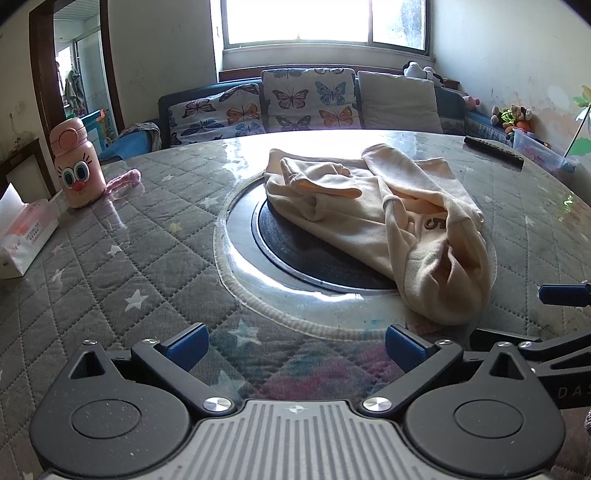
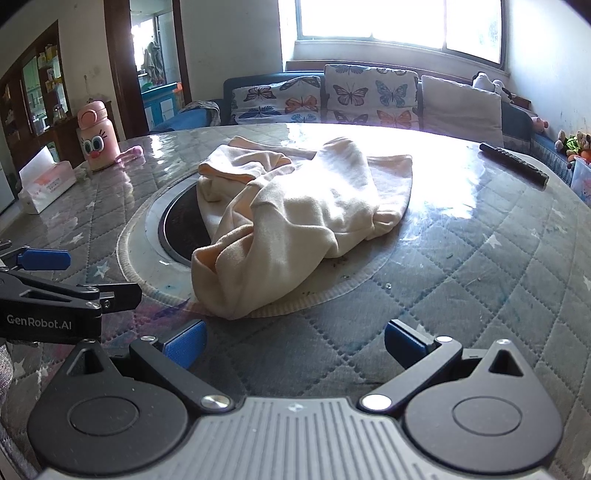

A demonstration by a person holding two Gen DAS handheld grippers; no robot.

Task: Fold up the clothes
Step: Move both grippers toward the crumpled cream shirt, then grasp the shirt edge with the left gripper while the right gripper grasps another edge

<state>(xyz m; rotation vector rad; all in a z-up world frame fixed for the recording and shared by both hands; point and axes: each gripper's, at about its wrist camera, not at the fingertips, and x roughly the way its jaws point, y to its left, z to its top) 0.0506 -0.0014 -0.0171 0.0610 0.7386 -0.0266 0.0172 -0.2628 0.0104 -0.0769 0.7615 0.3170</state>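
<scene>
A round table [image 1: 155, 236] under a quilted grey cover with white stars and a glossy clear sheet fills most of the room, with a dark circular inset [image 1: 306, 251] ringed in pale metal at its middle. Near the far left edge stands a pink bottle [image 1: 77, 166] with a cartoon face, a pink strap [image 1: 123, 181] lying beside it. A tissue box [image 1: 24, 236] sits closer along the left edge, one tissue sticking up. A black remote [image 1: 493, 150] lies at the far right edge. Beyond the table runs a sofa with butterfly-print cushions [image 1: 306, 99] and a plain grey cushion [image 1: 399, 99], plush toys [image 1: 511, 116] on the right, under a bright window [image 1: 325, 22]. A doorway [image 1: 77, 70] opens on the left.
</scene>
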